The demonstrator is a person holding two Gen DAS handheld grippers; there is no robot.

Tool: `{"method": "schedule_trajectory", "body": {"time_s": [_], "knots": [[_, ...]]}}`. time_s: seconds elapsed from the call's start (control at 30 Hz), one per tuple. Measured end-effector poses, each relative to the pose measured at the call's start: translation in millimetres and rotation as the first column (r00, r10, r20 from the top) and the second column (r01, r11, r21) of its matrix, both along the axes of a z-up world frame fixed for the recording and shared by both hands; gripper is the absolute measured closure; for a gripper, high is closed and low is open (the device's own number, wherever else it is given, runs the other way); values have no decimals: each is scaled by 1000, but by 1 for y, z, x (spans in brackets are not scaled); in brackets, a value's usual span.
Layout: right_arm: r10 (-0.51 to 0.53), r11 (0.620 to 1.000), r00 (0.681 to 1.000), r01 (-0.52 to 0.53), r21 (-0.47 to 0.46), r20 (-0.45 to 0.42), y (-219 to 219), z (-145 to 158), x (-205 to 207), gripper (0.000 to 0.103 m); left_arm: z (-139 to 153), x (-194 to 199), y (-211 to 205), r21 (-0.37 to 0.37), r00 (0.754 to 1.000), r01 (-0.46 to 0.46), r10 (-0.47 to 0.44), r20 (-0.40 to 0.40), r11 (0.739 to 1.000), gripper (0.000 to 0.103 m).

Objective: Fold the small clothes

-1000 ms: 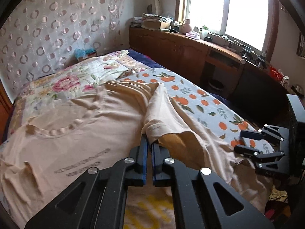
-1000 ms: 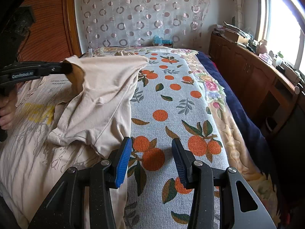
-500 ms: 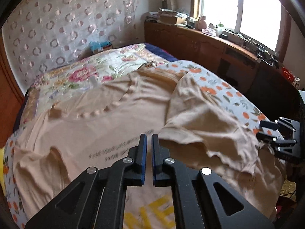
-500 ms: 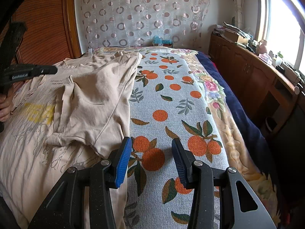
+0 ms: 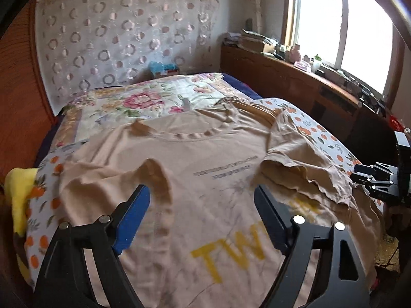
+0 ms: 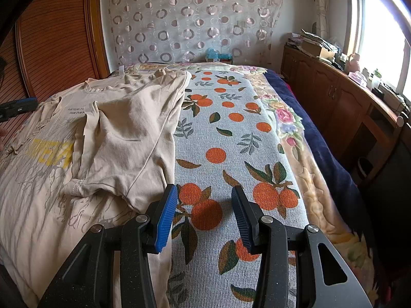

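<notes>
A beige T-shirt (image 5: 205, 154) with yellow letters lies front up on the bed. Its right side and sleeve (image 5: 303, 164) are folded over onto the front. My left gripper (image 5: 200, 190) hovers over the chest print, its jaws opening wide with nothing between them. In the right wrist view the shirt (image 6: 123, 133) fills the left half and the left gripper (image 6: 18, 105) shows at the left edge. My right gripper (image 6: 204, 188) stands open over the orange-print blanket (image 6: 231, 133), just right of the shirt's folded edge, holding nothing. It also shows as the right gripper (image 5: 372, 182) at the shirt's right edge.
The bed carries a floral quilt (image 5: 133, 102) beyond the shirt's collar. A yellow cloth (image 5: 20, 195) lies at the bed's left edge. A wooden cabinet (image 6: 341, 97) loaded with clutter runs under the window on the right. A wooden panel (image 6: 56, 41) stands at the left.
The left gripper, shut on the shirt's folded side a second ago, has left it lying on the shirt front, swung left across the shirt and spread its jaws. The right gripper has not moved.
</notes>
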State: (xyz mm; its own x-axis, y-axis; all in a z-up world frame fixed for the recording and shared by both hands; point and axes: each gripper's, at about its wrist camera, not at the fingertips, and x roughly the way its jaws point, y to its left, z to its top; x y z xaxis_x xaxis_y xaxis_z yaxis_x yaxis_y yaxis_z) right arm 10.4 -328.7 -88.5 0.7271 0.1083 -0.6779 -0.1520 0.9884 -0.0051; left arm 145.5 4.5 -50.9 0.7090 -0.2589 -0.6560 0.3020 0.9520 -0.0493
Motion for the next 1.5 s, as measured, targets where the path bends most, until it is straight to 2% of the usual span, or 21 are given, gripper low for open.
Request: {"method": "schedule_trajectory", "body": {"time_s": [0.23, 0.33, 0.4, 0.53, 0.67, 0.83, 1.1, 1.27, 1.33, 1.4, 1.5], "knots": [[4, 1000, 1000, -4, -4, -4, -1, 1, 1, 57, 4, -12, 43, 0, 995, -96, 96, 29, 995, 18], [12, 1000, 999, -13, -15, -41, -2, 5, 8, 52, 2, -10, 60, 6, 990, -135, 135, 25, 991, 18], [36, 999, 998, -38, -25, -52, -2, 13, 14, 52, 0, -5, 69, 12, 989, -150, 150, 17, 989, 18], [93, 996, 996, -93, -16, -5, 2, 38, 29, 52, -8, 6, 82, 24, 985, -173, 173, 5, 985, 18], [140, 990, 990, -140, 24, 13, 12, 47, 65, 52, -20, 21, 92, 41, 981, -191, 192, -19, 981, 18], [180, 979, 983, -176, 103, -30, 23, 40, 127, 52, -29, 36, 102, 55, 977, -204, 207, -44, 977, 18], [220, 973, 971, -212, 85, -91, 44, 24, 202, 52, -37, 61, 125, 85, 967, -236, 243, -77, 968, 18], [253, 967, 962, -248, 63, -100, 51, 18, 221, 52, -44, 77, 140, 83, 959, -257, 265, -102, 963, 18], [283, 959, 955, -280, 46, -85, 55, 18, 222, 67, -48, 85, 145, 89, 954, -265, 274, -119, 960, 18], [312, 950, 947, -310, 35, -78, 56, 17, 221, 71, -50, 90, 148, 94, 951, -270, 280, -130, 958, 18], [328, 944, 941, -324, 57, -83, 49, 15, 223, 83, -55, 96, 151, 93, 947, -276, 287, -143, 957, 18]]}}
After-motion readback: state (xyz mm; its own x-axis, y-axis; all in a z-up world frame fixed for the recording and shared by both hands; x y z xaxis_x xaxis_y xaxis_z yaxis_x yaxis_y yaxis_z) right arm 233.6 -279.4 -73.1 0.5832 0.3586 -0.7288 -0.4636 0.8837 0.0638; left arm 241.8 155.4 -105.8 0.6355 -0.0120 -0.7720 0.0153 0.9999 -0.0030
